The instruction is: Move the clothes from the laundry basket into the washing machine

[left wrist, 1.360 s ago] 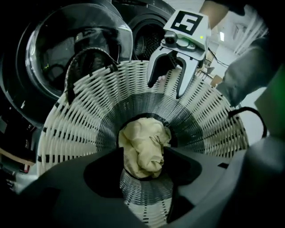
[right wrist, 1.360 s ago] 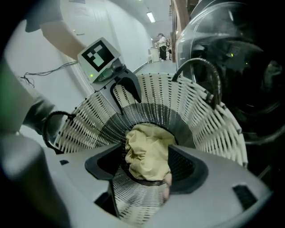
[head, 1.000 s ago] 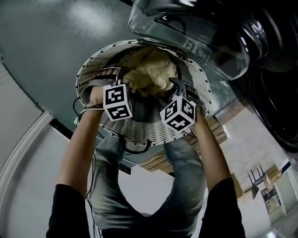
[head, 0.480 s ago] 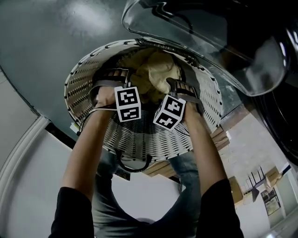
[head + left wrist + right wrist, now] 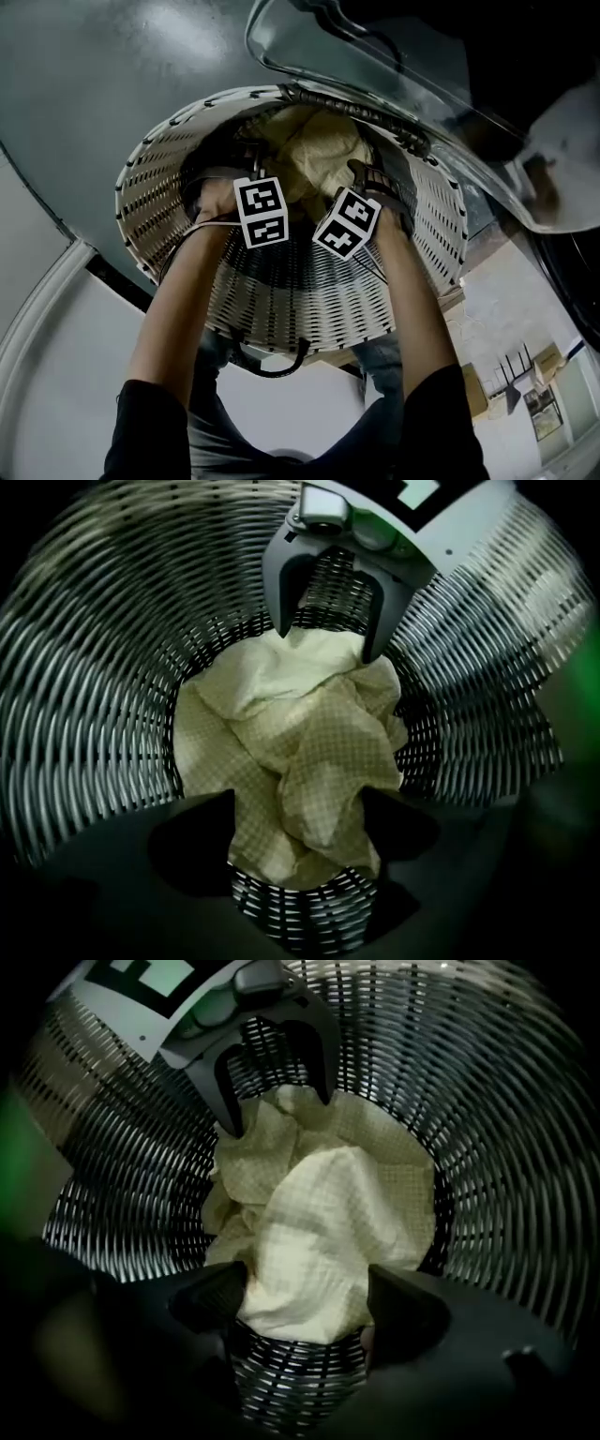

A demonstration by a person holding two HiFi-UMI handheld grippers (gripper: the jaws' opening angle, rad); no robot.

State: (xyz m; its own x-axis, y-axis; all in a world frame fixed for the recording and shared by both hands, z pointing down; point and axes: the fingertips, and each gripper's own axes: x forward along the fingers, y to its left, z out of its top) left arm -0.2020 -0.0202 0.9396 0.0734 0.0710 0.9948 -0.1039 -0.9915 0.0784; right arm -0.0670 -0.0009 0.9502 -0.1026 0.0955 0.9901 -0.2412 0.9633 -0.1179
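A crumpled pale yellow checked cloth (image 5: pixel 314 150) lies at the bottom of the white slotted laundry basket (image 5: pixel 309 300). Both grippers reach straight down into the basket. My left gripper (image 5: pixel 298 808) stands open just above the near edge of the cloth (image 5: pixel 300 752); its jaws have just been opening and the pads do not press on the fabric. My right gripper (image 5: pixel 305 1297) is also open over the cloth (image 5: pixel 323 1232), its jaws likewise just opened. Each gripper view shows the other gripper across the cloth: the right one (image 5: pixel 326 641) and the left one (image 5: pixel 277 1115).
The washing machine's glass door (image 5: pixel 394 66) hangs open above and right of the basket, with the dark drum opening (image 5: pixel 553 37) behind it. The basket's walls (image 5: pixel 84 667) ring both grippers closely. The person's legs and a pale floor (image 5: pixel 56 375) lie below.
Both grippers have sunk deeper into the basket, toward the cloth, and their marker cubes have drawn closer together. The basket fills more of the head view.
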